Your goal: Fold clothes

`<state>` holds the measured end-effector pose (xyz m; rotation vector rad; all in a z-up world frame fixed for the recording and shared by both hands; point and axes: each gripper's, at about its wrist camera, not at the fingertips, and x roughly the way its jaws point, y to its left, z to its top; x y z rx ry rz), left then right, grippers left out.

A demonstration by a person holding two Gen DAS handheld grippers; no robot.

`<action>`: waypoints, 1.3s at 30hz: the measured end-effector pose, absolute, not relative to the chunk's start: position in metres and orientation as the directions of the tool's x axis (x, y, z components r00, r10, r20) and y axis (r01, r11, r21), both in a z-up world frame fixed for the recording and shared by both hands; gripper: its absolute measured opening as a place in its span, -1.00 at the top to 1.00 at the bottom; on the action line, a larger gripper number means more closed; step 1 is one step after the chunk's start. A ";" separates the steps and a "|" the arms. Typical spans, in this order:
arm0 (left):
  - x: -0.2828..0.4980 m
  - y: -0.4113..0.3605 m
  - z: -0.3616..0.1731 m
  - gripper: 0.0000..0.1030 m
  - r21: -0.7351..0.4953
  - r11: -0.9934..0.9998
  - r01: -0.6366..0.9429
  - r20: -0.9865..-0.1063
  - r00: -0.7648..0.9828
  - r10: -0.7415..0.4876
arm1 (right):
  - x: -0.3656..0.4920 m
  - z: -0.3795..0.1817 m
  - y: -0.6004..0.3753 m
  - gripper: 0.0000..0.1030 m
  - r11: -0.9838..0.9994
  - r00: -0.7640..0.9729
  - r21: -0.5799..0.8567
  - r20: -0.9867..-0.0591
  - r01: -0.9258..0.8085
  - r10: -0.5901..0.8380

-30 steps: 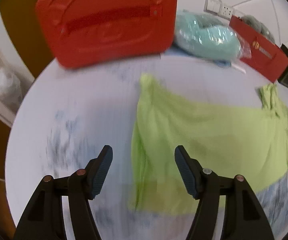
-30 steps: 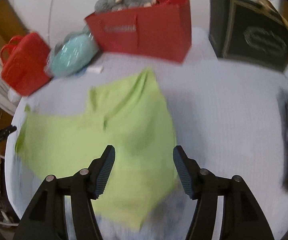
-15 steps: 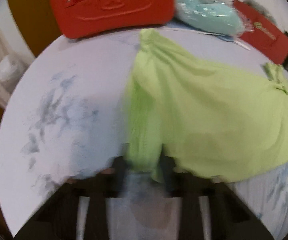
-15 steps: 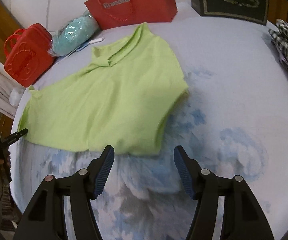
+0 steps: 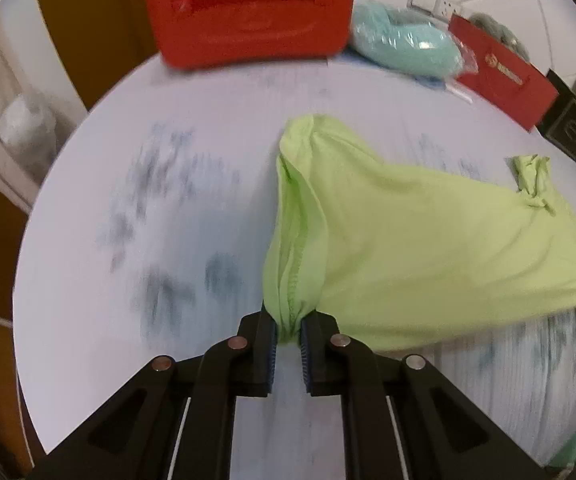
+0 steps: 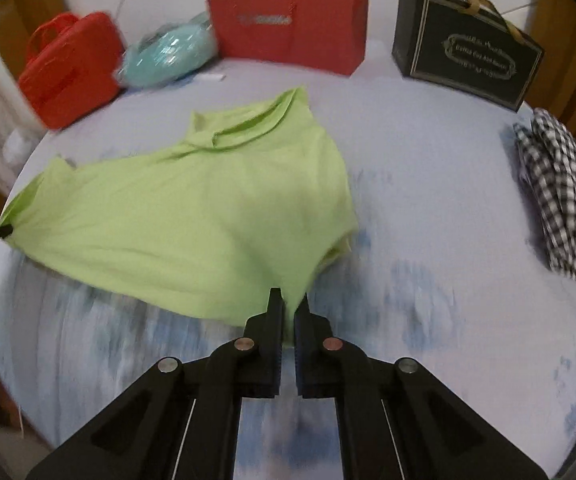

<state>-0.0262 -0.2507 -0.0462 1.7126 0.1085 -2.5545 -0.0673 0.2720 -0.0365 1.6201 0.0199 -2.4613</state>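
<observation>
- Left gripper (image 5: pixel 289 328) pinches a bunched hem corner of the green shirt (image 5: pixel 428 248), fingers pressed on the cloth.
- Right gripper (image 6: pixel 288 320) nips the shirt's near edge the same way.
- The shirt lies spread on the pale blue table (image 6: pixel 428 208), between both grippers.
- Checked cloth (image 6: pixel 564 200) sits to the right.
- Farthest: red case (image 5: pixel 248 8), teal bundle (image 6: pixel 168 56), red bag (image 6: pixel 288 28), black box (image 6: pixel 468 48).

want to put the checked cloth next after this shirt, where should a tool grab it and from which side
Take the checked cloth at its near bottom end, coming in from the bare table on its left. It lies bunched in a long heap at the right rim, so that side looks open. Both tools are now shut on the green shirt.
</observation>
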 end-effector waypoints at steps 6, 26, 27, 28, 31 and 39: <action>0.029 -0.255 -0.082 0.52 0.016 -0.996 0.090 -0.966 -0.254 -0.038 | -0.008 -0.078 0.275 0.91 -0.971 -0.190 0.191 -0.958 0.146 -0.217; -0.065 -0.253 -0.058 -0.07 0.012 -0.995 0.098 -0.902 -0.429 -0.054 | -0.123 -0.048 0.226 -0.02 -0.948 -0.325 0.240 -0.897 0.209 -0.299; -0.067 -0.251 -0.061 0.04 0.020 -0.995 0.094 -0.905 -0.422 -0.058 | -0.127 -0.051 0.222 -0.02 -0.945 -0.309 0.245 -0.901 0.218 -0.305; -0.068 -0.251 -0.064 0.24 0.022 -0.995 0.093 -0.907 -0.418 -0.060 | -0.130 -0.054 0.218 -0.02 -0.942 -0.294 0.250 -0.904 0.226 -0.310; -0.068 -0.250 -0.071 0.43 0.031 -0.995 0.092 -0.912 -0.405 -0.066 | -0.136 -0.062 0.203 0.27 -0.932 -0.237 0.236 -0.923 0.276 -0.304; -0.069 -0.250 -0.087 0.43 0.044 -0.995 0.090 -0.925 -0.374 -0.075 | -0.168 -0.102 0.165 0.74 -0.910 -0.092 0.111 -0.983 0.399 -0.160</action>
